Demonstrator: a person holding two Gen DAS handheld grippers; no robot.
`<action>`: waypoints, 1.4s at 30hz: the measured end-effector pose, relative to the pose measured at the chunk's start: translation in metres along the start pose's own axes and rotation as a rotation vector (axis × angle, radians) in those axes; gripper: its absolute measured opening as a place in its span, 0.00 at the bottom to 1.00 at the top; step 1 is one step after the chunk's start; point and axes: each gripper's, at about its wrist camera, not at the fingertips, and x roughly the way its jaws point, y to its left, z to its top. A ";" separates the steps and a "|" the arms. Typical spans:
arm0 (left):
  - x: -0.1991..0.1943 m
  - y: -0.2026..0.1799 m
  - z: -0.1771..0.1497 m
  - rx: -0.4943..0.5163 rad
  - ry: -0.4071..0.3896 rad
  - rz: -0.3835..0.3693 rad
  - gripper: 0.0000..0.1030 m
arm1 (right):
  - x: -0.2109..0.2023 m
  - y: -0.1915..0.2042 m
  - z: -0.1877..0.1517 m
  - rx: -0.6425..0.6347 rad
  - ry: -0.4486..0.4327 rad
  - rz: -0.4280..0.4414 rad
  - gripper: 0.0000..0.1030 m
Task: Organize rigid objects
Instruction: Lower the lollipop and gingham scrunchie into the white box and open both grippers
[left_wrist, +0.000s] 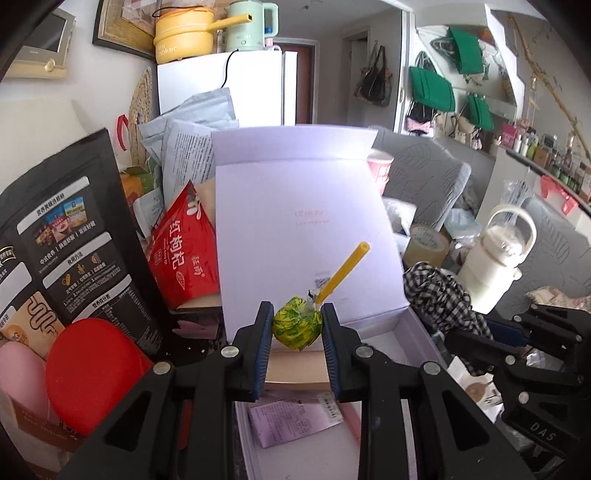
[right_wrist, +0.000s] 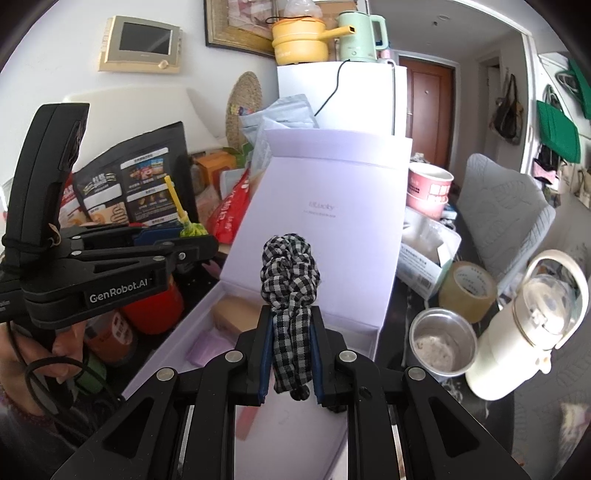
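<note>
My left gripper (left_wrist: 297, 325) is shut on a lollipop (left_wrist: 297, 327) in a green-and-yellow wrapper, its yellow stick pointing up and right. It hangs over the near end of an open lilac box (left_wrist: 413, 332) whose lid (left_wrist: 303, 229) stands upright behind. My right gripper (right_wrist: 291, 354) is shut on a black-and-white checked scrunchie (right_wrist: 290, 273), held above the same lilac box (right_wrist: 173, 350). In the right wrist view the left gripper (right_wrist: 192, 236) shows at the left with the lollipop (right_wrist: 192, 229) at its tip. A tan block (right_wrist: 236, 314) and a pale purple packet (right_wrist: 207, 350) lie inside the box.
Left of the box stand a black food pouch (left_wrist: 74, 240), a red snack bag (left_wrist: 184, 251) and a round red lid (left_wrist: 92, 373). To its right are a tape roll (right_wrist: 467, 291), a steel cup (right_wrist: 441, 341), a cream jug (right_wrist: 532, 328) and a red paper cup (right_wrist: 428, 188).
</note>
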 end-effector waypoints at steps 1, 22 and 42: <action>0.004 0.001 -0.001 -0.004 0.009 0.005 0.25 | 0.003 -0.003 -0.002 0.014 0.001 0.004 0.17; 0.057 -0.004 -0.016 0.031 0.130 0.014 0.25 | 0.056 -0.008 -0.022 -0.003 0.178 -0.071 0.17; 0.092 0.003 -0.025 -0.018 0.234 0.009 0.25 | 0.080 -0.006 -0.033 0.005 0.249 -0.097 0.18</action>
